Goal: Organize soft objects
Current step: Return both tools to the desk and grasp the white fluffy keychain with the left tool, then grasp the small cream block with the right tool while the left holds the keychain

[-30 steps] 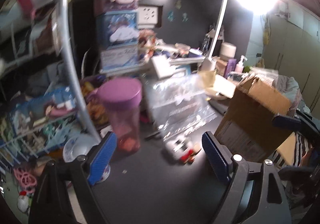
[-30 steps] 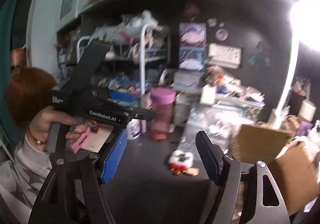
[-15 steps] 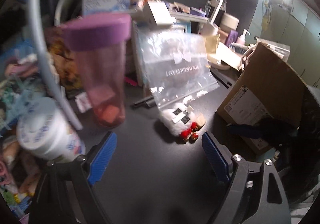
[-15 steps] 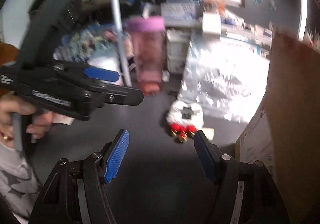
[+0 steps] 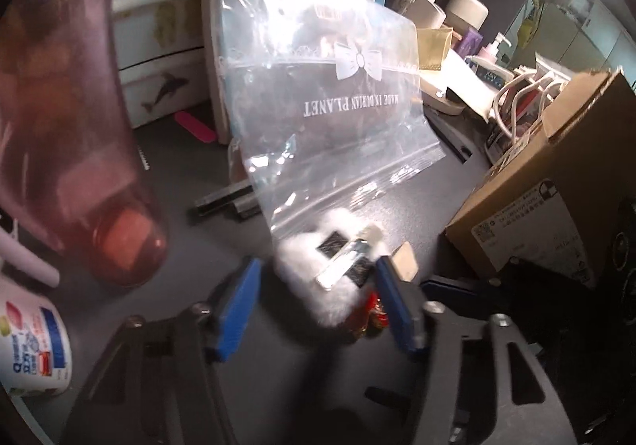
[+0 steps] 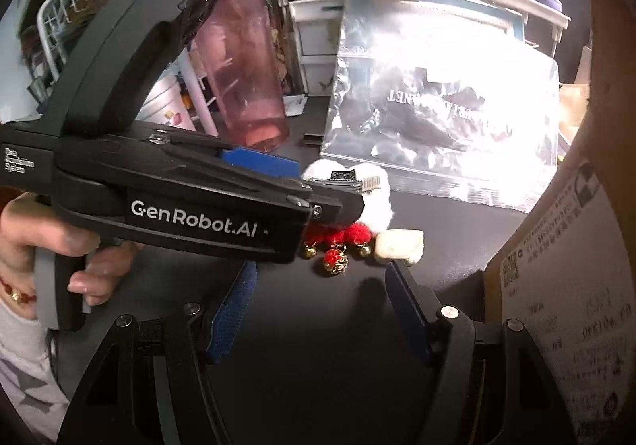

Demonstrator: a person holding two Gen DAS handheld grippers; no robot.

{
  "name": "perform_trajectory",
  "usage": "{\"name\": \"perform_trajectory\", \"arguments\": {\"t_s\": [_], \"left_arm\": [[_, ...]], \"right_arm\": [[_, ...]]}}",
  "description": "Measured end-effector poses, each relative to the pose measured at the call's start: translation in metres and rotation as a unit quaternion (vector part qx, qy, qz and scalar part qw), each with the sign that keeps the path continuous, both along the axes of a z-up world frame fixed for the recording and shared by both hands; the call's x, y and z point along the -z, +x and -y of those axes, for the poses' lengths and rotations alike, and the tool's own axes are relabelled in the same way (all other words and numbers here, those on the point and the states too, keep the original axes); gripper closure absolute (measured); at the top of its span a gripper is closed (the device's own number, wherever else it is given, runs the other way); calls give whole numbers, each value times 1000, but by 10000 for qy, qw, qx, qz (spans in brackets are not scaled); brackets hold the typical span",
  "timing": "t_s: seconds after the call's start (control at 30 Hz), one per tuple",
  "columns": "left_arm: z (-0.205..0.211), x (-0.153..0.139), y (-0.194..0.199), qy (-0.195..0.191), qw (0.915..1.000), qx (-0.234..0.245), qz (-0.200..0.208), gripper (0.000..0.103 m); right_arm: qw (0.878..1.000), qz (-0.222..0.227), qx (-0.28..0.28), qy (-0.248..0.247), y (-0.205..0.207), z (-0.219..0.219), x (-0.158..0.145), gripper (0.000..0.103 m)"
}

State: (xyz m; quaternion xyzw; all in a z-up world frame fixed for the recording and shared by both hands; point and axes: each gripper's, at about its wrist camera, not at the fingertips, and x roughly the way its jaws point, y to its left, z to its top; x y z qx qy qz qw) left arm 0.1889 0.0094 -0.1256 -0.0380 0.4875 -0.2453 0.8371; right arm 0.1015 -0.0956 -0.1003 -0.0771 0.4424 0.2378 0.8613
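A white fluffy hair clip with red pompoms and gold bells lies on the dark desk, at the mouth of a clear zip bag. My left gripper is open, its blue pads either side of the fluffy clip, not pressing it. In the right wrist view the left gripper's body reaches over the clip. My right gripper is open and empty, just short of the bells. The bag leans on the shelf behind.
A pink tumbler stands left of the bag. A cardboard box stands on the right. A white tub is at the left edge. A small cream block lies beside the bells. A cluttered shelf is behind.
My left gripper has moved forward and down until its pads straddle the fluffy clip. My right gripper has moved closer to the clip as well.
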Motion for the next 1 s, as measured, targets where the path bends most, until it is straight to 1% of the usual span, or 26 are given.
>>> {"name": "perform_trajectory", "arguments": {"t_s": [0.03, 0.17, 0.3, 0.4, 0.47, 0.57, 0.63, 0.7, 0.73, 0.77, 0.87, 1.0], "left_arm": [[1, 0, 0, 1, 10000, 14, 1, 61], [1, 0, -2, 50, 10000, 43, 44, 66], [-16, -5, -7, 188, 9996, -163, 163, 66], [-37, -5, -15, 149, 9994, -302, 85, 66], [-48, -5, -20, 192, 9991, -386, 65, 66], [-62, -4, -27, 140, 9989, -436, 24, 66], [-65, -3, -30, 113, 9990, -427, 8, 66], [-65, -3, -34, 131, 9991, -405, 28, 66], [-65, -3, -35, 135, 9992, -386, 44, 66], [-64, -4, -36, 129, 9992, -367, 61, 66], [-64, -6, -38, 116, 9993, -325, 111, 66], [-64, -6, -39, 87, 9994, -322, 112, 66]], "right_arm": [[10000, 39, 36, -49, 1, 0, 0, 38], [9997, 89, 118, -174, 5, 0, 1, 38], [9997, 66, 121, -223, 10, -2, 3, 38], [9994, 62, 99, -321, 12, -3, 3, 39], [9991, 76, 116, -395, 15, -4, 4, 39], [9987, 118, 173, -458, 20, -5, 6, 40], [9983, 125, 226, -522, 24, -7, 8, 46], [9976, 164, 269, -612, 29, -9, 10, 56], [9974, 176, 287, -639, 31, -9, 11, 57], [9973, 180, 301, -640, 33, -9, 11, 62], [9973, 157, 274, -668, 39, -10, 12, 88], [9973, 140, 165, -708, 33, -13, 12, 88]]}}
